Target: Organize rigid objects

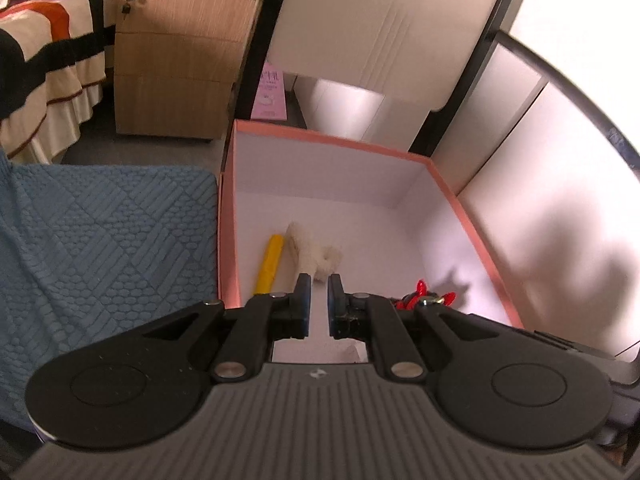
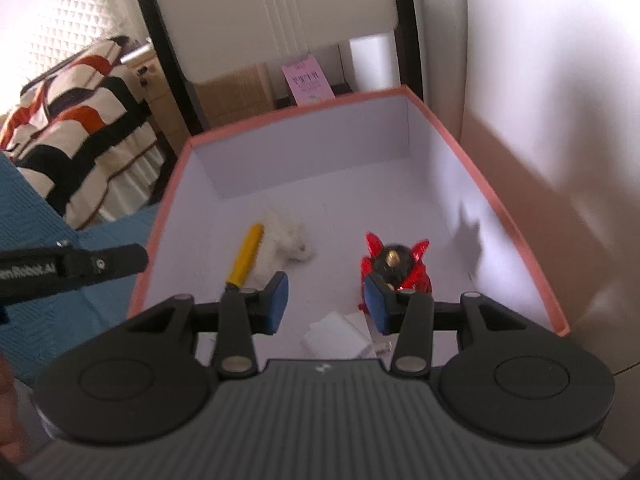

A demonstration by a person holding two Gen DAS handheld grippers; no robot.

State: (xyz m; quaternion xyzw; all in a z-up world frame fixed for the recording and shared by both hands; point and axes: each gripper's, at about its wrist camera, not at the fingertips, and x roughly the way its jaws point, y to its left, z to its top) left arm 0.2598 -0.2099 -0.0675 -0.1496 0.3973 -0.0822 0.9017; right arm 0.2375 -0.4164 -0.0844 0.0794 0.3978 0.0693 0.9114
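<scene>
A pink box (image 1: 472, 216) (image 2: 492, 196) with a white inside stands open below both grippers. On its floor lie a yellow pen (image 1: 270, 262) (image 2: 246, 254), a white fluffy piece (image 1: 316, 252) (image 2: 284, 240), a red and black toy figure (image 2: 396, 266) (image 1: 420, 298) and a white plug-like block (image 2: 340, 334). My left gripper (image 1: 319, 300) hangs over the box's near left part, its pads nearly together with nothing between them. My right gripper (image 2: 328, 302) stands open over the white block, its right pad just in front of the toy and gripping nothing.
A blue textured cloth (image 1: 108, 248) lies left of the box. Behind stand a wooden drawer cabinet (image 1: 176, 60), a bed with a striped cover (image 1: 44, 60), a pink booklet (image 1: 272, 92) and a white chair with a black frame (image 1: 384, 20). A white wall (image 2: 560, 80) runs along the right.
</scene>
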